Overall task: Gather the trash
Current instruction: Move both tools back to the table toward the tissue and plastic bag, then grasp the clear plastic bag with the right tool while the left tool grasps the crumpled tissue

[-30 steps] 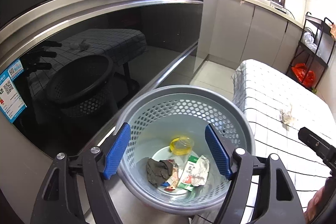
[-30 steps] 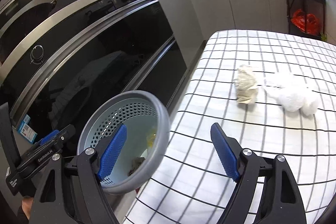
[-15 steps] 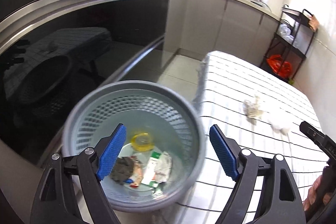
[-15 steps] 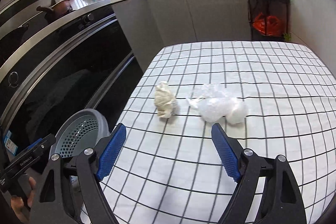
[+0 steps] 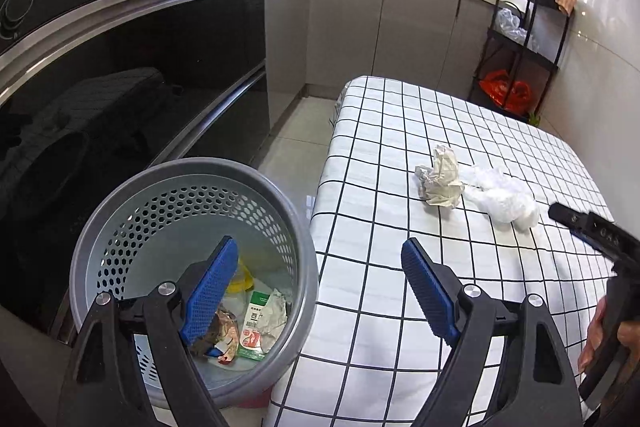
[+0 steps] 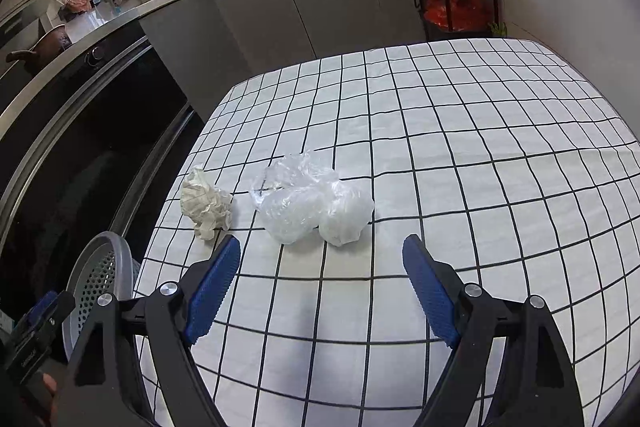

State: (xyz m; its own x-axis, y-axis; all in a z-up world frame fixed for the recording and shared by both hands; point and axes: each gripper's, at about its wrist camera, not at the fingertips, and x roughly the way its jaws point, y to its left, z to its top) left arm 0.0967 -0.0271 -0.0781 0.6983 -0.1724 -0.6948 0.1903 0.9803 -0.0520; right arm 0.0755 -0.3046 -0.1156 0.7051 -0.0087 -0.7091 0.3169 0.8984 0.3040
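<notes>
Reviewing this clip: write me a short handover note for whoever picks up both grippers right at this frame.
Left gripper: jaws open, empty, above the table edge by the bin.
Right gripper: jaws open, empty, aimed at the table.
Grey perforated bin: on the floor beside the table's left edge; it holds wrappers and a yellow piece.
Done: those pieces are in the bin.
Left: crumpled paper and clear plastic bag lie close together on the checked tablecloth. The bag sits just ahead of the right gripper, so it is probably the next pick.
</notes>
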